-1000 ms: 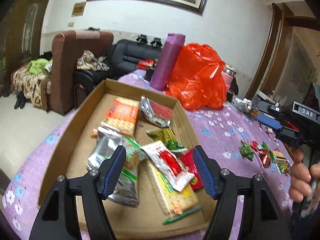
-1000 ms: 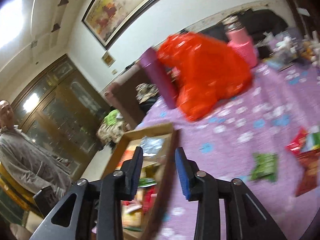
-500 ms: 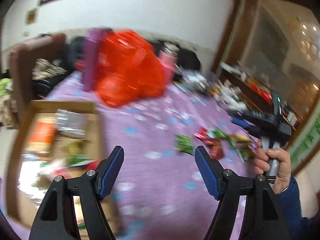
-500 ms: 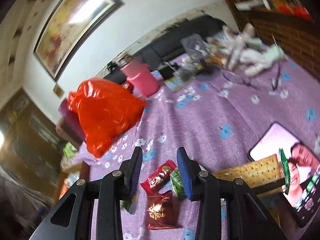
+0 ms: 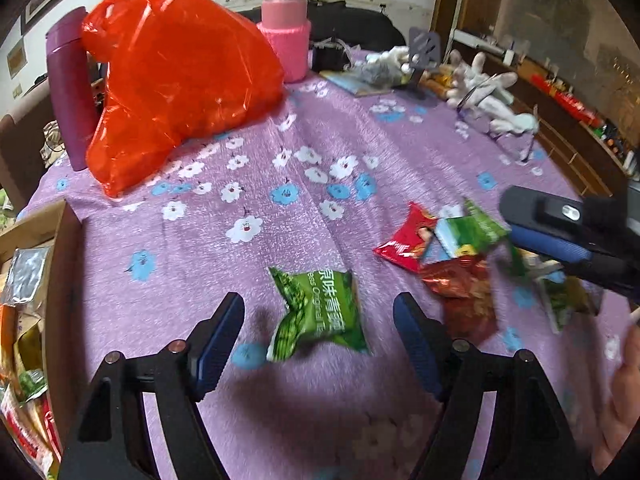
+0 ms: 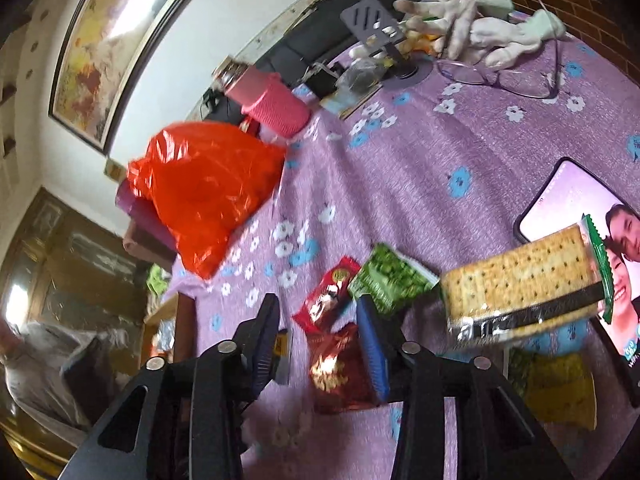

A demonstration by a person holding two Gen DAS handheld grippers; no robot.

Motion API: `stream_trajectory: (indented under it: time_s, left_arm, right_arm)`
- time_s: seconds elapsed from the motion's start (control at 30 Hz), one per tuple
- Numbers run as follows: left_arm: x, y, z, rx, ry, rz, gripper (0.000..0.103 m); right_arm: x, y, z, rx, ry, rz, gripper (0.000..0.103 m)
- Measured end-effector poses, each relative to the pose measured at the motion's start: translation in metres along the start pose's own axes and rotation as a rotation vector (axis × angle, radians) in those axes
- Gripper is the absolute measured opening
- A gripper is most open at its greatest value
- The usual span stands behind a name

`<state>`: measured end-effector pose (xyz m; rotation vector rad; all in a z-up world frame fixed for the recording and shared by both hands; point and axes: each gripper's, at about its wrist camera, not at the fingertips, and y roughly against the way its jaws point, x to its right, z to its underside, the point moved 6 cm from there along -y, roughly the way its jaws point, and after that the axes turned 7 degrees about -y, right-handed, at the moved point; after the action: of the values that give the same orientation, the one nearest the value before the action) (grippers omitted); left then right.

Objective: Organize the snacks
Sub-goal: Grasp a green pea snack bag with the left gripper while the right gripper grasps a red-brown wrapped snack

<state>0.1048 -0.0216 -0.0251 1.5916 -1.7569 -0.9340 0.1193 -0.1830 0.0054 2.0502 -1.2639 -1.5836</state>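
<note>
Left gripper (image 5: 319,320) over green snack packet (image 5: 318,314) lying flat on purple tablecloth (image 5: 280,140), jaws opening, pads clear of it. Right gripper (image 6: 318,326) also opening (nothing clamped), straddling dark red packet (image 6: 340,372) beside cracker pack (image 6: 520,280).

Both hand-held grippers (image 5: 318,322) (image 6: 320,334) opening, unladen.

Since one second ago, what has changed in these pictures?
Both grippers swung away from the cardboard box to the loose snacks. The left gripper now frames the green packet; the right gripper frames the red packet. Both jaws are opening, gripping nothing. The snacks stayed put.
</note>
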Motion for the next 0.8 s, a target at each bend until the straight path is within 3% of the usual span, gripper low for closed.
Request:
stream_trajectory:
  time_s: [0.03, 0.2, 0.3, 0.5, 0.57, 0.63, 0.8]
  left_arm:
    - [-0.001, -0.004, 0.001, -0.004, 0.003, 0.002, 0.075]
    - [-0.016, -0.007, 0.003, 0.034, 0.023, -0.019, 0.042]
    - [-0.027, -0.005, 0.004, 0.045, 0.073, 0.023, 0.039]
    - [-0.045, 0.01, 0.005, 0.095, 0.138, 0.023, 0.039]
    - [-0.048, 0.017, 0.003, 0.12, 0.142, 0.013, 0.039]
    - [-0.05, 0.024, 0.003, 0.139, 0.146, 0.013, 0.039]
    - [-0.048, 0.036, 0.001, 0.177, 0.132, 0.013, 0.039]
  right_arm:
    - [-0.003, -0.001, 0.003, 0.004, 0.024, 0.025, 0.05]
    - [-0.008, -0.014, 0.016, -0.04, 0.092, 0.08, 0.051]
    - [-0.011, -0.021, 0.022, -0.041, 0.152, 0.147, 0.051]
    - [-0.012, -0.045, 0.039, -0.099, 0.252, 0.227, 0.051]
    - [-0.014, -0.048, 0.043, -0.093, 0.29, 0.237, 0.037]
    - [-0.017, -0.046, 0.043, -0.074, 0.315, 0.232, 0.034]
    - [-0.04, -0.028, 0.038, 0.025, 0.361, 0.111, 0.034]
